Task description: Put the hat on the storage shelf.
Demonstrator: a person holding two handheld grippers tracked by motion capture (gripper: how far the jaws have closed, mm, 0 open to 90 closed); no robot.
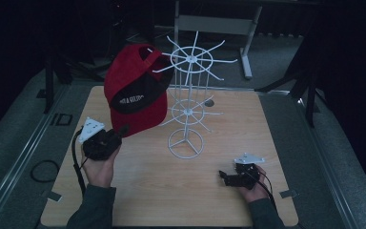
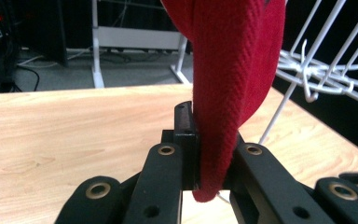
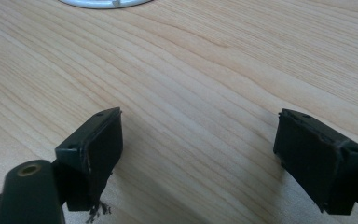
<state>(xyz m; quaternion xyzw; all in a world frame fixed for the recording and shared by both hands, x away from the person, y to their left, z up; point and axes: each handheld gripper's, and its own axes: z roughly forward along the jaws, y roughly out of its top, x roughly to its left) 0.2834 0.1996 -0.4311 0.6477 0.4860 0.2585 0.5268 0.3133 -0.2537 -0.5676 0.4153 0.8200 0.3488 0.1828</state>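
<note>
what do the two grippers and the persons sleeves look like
Both the left gripper and right gripper are black with brass-coloured rivets, each topped by a grey three-cornered plate and trailing a black cable. The sleeves are dark grey-green.

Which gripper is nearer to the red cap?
Left. The left gripper is clamped on the red cap at its lower edge; the right gripper rests open, apart, on the table.
</note>
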